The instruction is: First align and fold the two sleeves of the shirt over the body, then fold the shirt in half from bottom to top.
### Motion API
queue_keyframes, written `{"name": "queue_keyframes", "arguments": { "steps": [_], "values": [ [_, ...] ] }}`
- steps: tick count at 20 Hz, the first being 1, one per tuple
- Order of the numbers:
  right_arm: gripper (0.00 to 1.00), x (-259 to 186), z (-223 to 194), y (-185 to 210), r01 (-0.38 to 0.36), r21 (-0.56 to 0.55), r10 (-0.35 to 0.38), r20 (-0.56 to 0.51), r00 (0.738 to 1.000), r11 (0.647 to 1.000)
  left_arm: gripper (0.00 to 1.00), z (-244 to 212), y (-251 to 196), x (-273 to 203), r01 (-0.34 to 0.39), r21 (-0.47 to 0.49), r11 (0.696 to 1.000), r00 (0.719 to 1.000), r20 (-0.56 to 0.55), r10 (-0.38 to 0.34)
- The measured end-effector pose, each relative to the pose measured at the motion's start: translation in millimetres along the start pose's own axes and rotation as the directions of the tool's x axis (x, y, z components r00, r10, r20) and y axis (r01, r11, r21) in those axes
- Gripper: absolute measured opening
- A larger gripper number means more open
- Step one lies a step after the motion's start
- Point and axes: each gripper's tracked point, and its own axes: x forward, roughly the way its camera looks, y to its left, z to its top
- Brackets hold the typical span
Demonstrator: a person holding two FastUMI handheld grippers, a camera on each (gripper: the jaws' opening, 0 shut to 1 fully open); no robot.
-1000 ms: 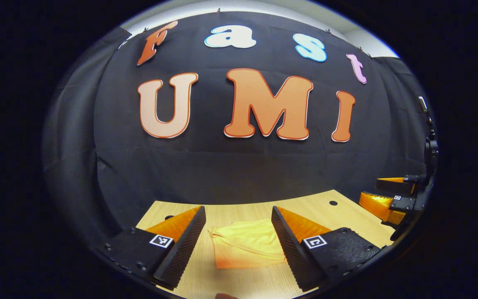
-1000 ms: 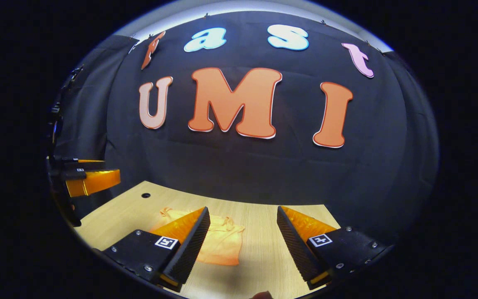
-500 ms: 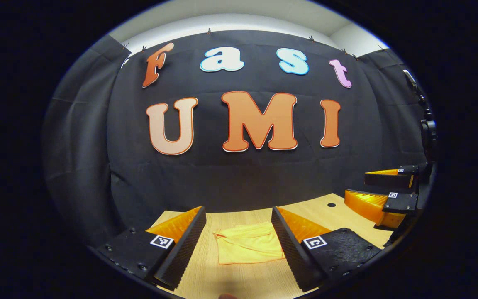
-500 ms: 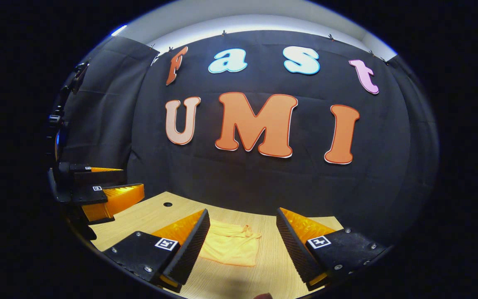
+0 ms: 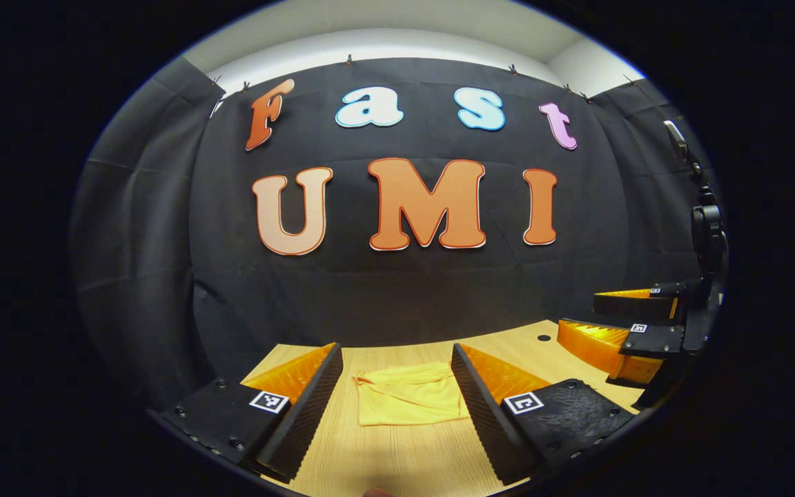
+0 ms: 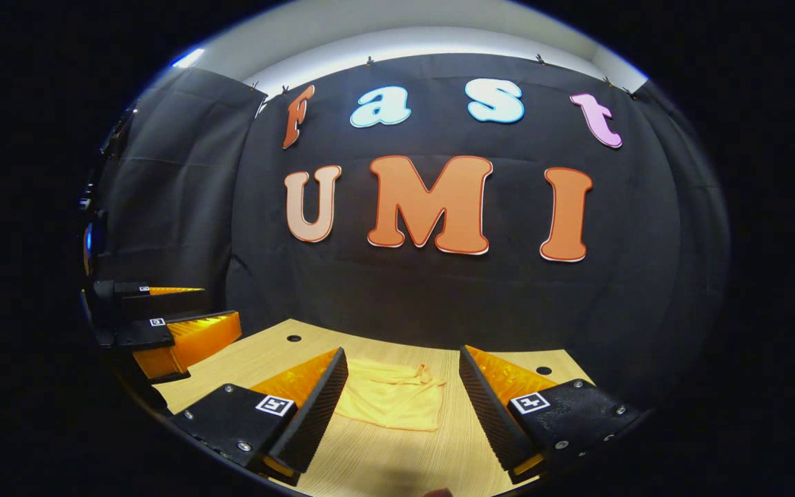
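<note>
Folded yellow shirt [image 5: 411,403] lying flat on the wooden counter [image 5: 397,455], framed beyond the spread, empty fingers of the left hand-held gripper [image 5: 395,397] and right hand-held gripper [image 6: 403,400]; the right gripper view adds the shirt's neckline [image 6: 421,376].

This is a recording booth, a staged test space and no lived-in room. Black cloth [image 5: 397,297] hangs clipped along its top edge as the back and side walls, under a plain white ceiling [image 6: 397,31]. A bare wooden table [image 5: 397,455] with small round holes stands against the cloth.
</note>
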Motion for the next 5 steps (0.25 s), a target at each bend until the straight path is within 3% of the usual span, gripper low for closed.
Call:
{"name": "queue_keyframes", "arguments": {
  "steps": [5],
  "values": [
    [0.98,-12.3,-7.3,3.2,-0.012,-0.009,0.012,-0.007,1.000,1.000,0.97,-11.0,-1.6,-22.1,-0.005,-0.014,1.000,1.000,0.018,0.005]
  ]
}}
